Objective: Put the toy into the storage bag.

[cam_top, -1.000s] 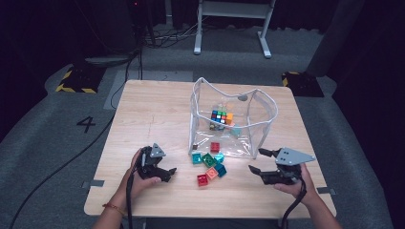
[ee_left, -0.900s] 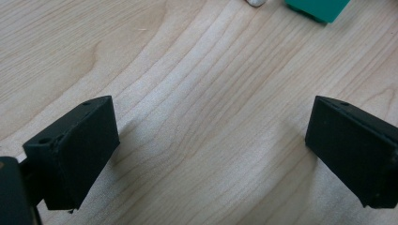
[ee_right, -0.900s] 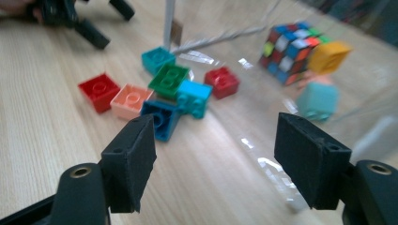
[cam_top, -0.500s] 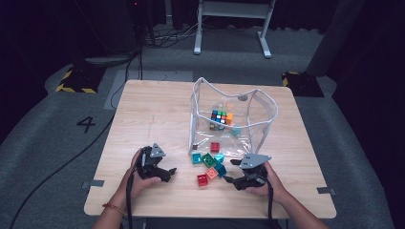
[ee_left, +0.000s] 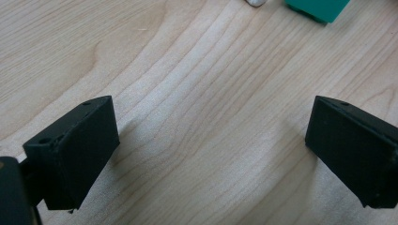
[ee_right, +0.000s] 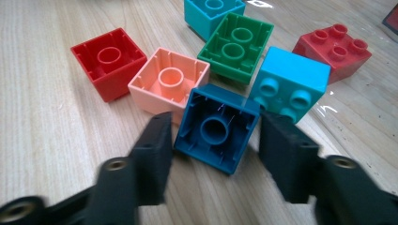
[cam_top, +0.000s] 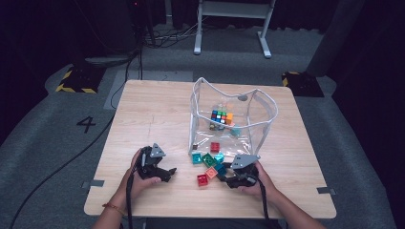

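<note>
Several toy bricks lie on the wooden table (cam_top: 153, 114) in front of a clear plastic bag (cam_top: 267, 112). In the right gripper view a dark blue brick (ee_right: 217, 132) lies studs down between the jaws of my right gripper (ee_right: 214, 119). Those jaws have just been closing; the pads stand close at the brick's two sides without clearly pressing it. Around it lie a peach brick (ee_right: 168, 79), a red brick (ee_right: 109, 61), a green brick (ee_right: 237, 47) and a light blue brick (ee_right: 290, 82). My left gripper (cam_top: 167, 174) rests open on bare wood (ee_left: 211, 140).
The bag holds a colour-puzzle cube (cam_top: 220, 116) and a few small pieces. Another red brick (ee_right: 334, 49) and a teal brick (ee_right: 212, 11) lie farther off. A metal stand (cam_top: 231, 19) and cables are on the floor beyond the table.
My right gripper came in from the right and down to the brick cluster, and its jaws narrowed around the dark blue brick. The left gripper stayed put.
</note>
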`<state>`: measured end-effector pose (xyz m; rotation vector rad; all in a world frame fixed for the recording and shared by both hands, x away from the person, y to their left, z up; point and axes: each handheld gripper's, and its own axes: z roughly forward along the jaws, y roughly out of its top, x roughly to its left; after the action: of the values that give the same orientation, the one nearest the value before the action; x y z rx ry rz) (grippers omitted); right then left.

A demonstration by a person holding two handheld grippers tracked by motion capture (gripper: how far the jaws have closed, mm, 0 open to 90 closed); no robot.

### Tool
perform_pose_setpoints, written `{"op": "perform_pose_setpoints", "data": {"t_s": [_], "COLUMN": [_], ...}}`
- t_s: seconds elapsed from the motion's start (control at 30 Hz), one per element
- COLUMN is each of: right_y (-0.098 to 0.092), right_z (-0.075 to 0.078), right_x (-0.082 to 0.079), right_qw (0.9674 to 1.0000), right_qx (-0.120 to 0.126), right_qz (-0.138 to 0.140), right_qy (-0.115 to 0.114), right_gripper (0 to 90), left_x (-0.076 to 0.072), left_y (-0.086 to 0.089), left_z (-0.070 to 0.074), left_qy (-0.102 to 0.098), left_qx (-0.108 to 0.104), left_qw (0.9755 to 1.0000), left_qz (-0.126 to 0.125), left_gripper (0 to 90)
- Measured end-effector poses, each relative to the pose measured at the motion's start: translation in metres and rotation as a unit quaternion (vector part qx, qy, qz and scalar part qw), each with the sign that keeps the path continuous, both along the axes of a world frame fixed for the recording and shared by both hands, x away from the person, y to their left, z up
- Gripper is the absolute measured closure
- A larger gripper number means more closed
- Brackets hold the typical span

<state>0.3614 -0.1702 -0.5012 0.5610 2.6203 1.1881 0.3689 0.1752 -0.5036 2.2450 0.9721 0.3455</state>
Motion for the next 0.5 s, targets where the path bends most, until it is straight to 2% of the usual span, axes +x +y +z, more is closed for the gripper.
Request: {"op": "perform_pose_setpoints", "data": {"t_s": [0.13,0.5], "right_y": [-0.005,-0.013], "right_z": [-0.001,0.001], "right_x": [0.001,-0.001], "right_qw": [1.0,1.0], "right_qx": [0.005,-0.004], "right_qz": [0.0,0.003], "right_qy": [0.002,0.0], "right_gripper": [59.4,59.9], "left_x": [0.0,0.0], "left_y": [0.0,0.0], "left_z": [0.0,0.0], "left_qy": [0.0,0.0], "left_qx": [0.0,0.0], "left_qw": [1.0,1.0], "left_qz": [0.0,0.0], "left_gripper": [3.1,3.1]}}
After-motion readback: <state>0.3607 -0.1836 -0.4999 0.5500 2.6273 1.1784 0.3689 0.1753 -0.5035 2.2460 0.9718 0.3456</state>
